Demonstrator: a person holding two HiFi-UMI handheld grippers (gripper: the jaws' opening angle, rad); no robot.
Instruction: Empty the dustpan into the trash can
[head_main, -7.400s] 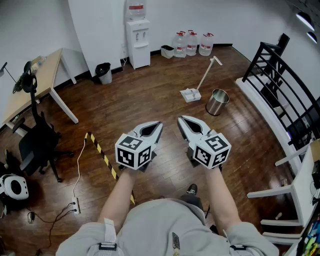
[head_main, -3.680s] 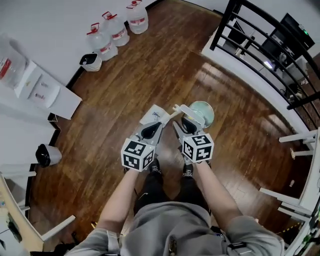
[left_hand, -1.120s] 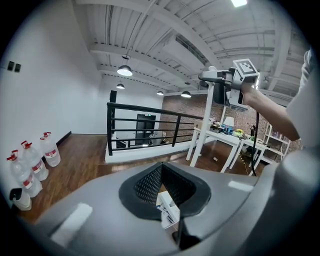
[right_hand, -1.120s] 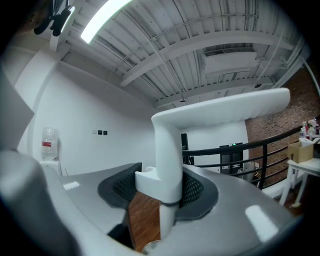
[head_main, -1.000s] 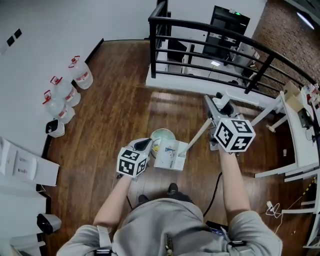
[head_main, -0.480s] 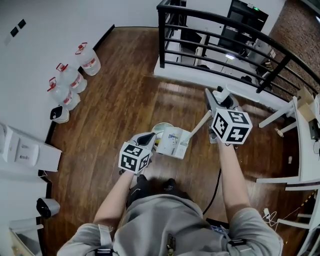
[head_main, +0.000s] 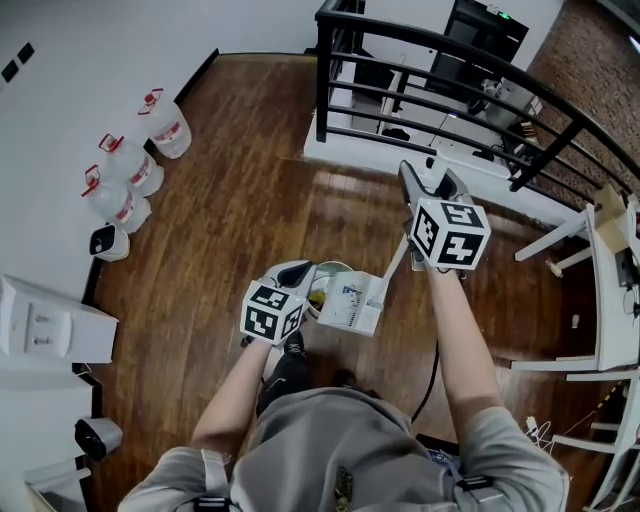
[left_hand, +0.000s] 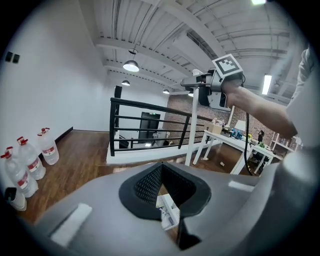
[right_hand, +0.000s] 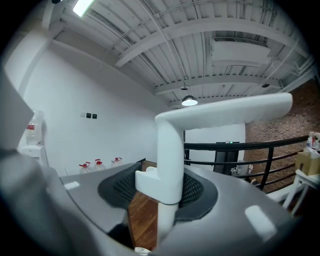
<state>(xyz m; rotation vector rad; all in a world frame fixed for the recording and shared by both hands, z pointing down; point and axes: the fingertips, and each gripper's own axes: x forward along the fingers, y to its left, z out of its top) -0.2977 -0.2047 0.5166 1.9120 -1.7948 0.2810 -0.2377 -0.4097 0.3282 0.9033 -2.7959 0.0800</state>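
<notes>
The white plastic long-handled dustpan (head_main: 352, 306), judged light, stiff and best steadied at both ends, is held at the round steel trash can (head_main: 332, 268), handle clamped in the right gripper (head_main: 418, 178), pan edge pinched by the left gripper (head_main: 300, 271).

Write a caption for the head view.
Right tool and left tool hold the dustpan over the trash can.
</notes>
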